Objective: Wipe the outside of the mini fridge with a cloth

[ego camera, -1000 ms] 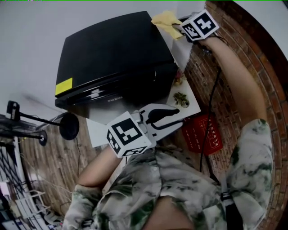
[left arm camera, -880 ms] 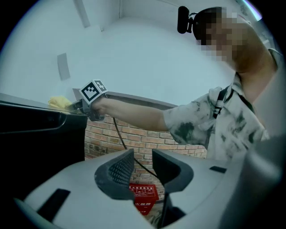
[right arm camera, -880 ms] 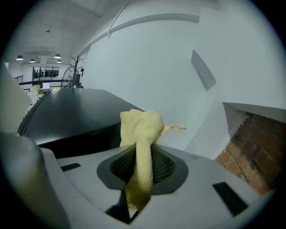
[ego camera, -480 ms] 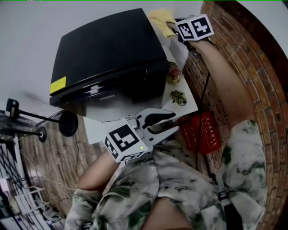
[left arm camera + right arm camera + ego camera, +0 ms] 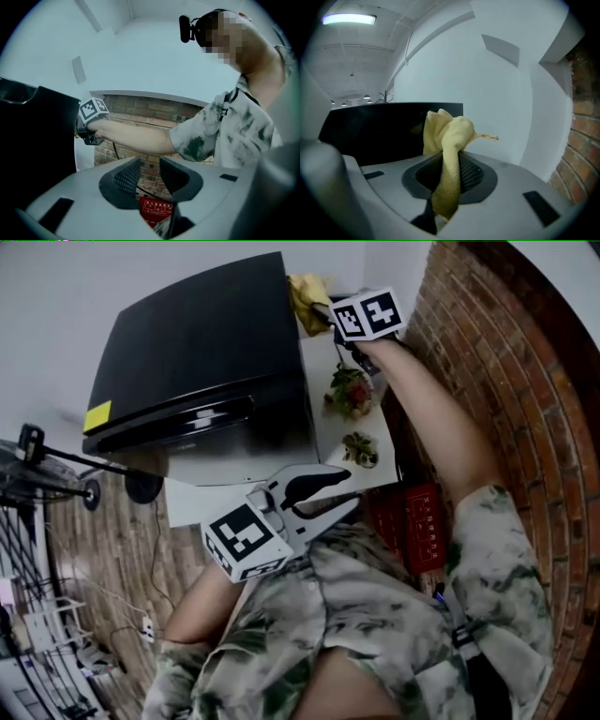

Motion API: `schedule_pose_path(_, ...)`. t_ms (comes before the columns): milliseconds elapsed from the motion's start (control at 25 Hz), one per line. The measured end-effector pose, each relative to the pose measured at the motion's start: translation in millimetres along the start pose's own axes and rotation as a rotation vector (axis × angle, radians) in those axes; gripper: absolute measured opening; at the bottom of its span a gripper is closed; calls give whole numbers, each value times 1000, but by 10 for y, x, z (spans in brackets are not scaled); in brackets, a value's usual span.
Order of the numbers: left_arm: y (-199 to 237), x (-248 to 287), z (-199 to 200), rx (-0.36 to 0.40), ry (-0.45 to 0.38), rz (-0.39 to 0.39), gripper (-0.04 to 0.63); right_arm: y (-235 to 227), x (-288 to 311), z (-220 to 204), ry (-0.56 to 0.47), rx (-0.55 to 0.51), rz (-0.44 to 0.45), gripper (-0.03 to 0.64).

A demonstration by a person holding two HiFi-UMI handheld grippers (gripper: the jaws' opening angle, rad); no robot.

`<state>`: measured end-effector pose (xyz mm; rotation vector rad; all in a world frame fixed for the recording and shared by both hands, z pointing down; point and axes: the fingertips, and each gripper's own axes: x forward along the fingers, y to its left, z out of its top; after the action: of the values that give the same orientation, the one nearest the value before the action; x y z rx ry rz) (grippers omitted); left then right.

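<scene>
- The right gripper's (image 5: 449, 165) jaws are clamped on a yellow cloth (image 5: 449, 136). Its bunched end sticks out past the tips, and a strip runs back between the pads.
- Just beyond the cloth, in the right gripper view, stands the black mini fridge (image 5: 370, 127), with a pale wall behind it.
- In the head view the cloth (image 5: 307, 296) is at the fridge's far right corner, close by its right side — whether it touches the black panel cannot be told.
- The left gripper's (image 5: 150, 169) jaws stand a narrow gap apart with nothing between them. Through the gap show a brick wall (image 5: 140, 110) and a red pack (image 5: 157, 210).
- This gripper (image 5: 330, 491) is held low, near the person's patterned shirt (image 5: 375, 615), in front of the fridge's door and well apart from the cloth.
- The mini fridge (image 5: 192, 348) sits on a white surface (image 5: 323, 432). A yellow sticker (image 5: 97, 415) is on its front left corner.
- Two small plants (image 5: 352, 390) stand on the surface to the fridge's right, under the outstretched right forearm (image 5: 427, 418).
</scene>
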<state>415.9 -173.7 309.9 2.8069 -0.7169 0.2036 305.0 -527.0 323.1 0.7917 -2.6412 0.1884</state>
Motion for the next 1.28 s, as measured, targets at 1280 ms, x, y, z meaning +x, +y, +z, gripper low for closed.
schedule_pose_path(1280,122,37,-242,-110,11,171,137,-58,520,-1880,188,90,46,94)
